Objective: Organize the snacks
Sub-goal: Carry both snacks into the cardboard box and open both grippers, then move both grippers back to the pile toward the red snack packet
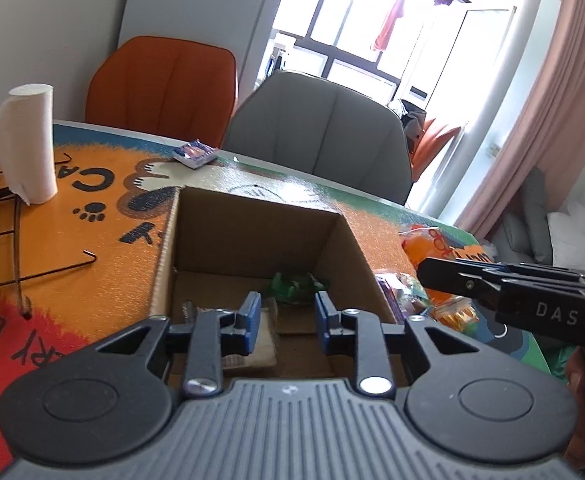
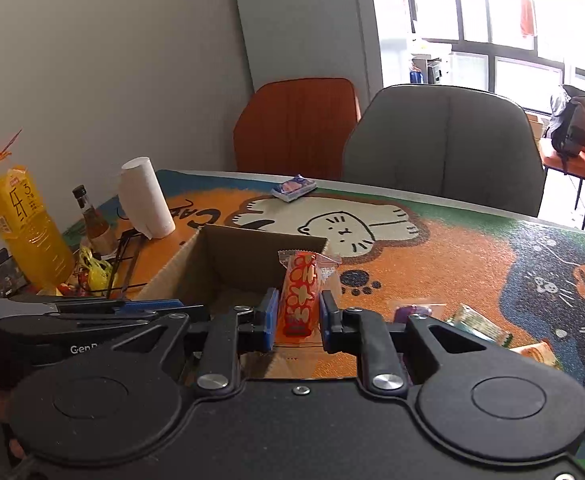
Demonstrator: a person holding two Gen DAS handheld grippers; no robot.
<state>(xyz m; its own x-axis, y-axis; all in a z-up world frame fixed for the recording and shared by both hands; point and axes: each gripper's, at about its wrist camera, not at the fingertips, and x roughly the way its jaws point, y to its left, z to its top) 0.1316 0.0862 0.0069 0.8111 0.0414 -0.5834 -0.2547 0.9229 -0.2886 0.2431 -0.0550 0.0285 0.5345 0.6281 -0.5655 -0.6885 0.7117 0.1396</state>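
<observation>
Your right gripper (image 2: 295, 316) is clamped on an orange snack packet (image 2: 298, 296) printed with pale flower shapes; the packet stands upright between the blue pads (image 2: 270, 318), its crimped clear end sticking up above them, right at the near right wall of the open cardboard box (image 2: 228, 256). Your left gripper (image 1: 288, 320) hangs over the same box with its jaws apart and nothing between them. Under it, on the box floor, lies a green wrapped snack (image 1: 296, 286) against the far wall, with a brown packet (image 1: 248, 344) lying nearer you.

More loose snacks (image 2: 480, 326) lie on the table (image 2: 472, 264) just right of the box, toward the near right edge: a purple one, a green-and-white one and an orange one. A blue-and-white packet (image 2: 294, 187) sits alone near the far edge of the table, in front of the grey chair (image 2: 444, 144) and orange chair (image 2: 296, 124). At the left edge stand a paper towel roll (image 2: 146, 198), a yellow drink bottle (image 2: 28, 224), a small dark-capped bottle (image 2: 92, 220) and a black wire rack (image 1: 20, 236).
</observation>
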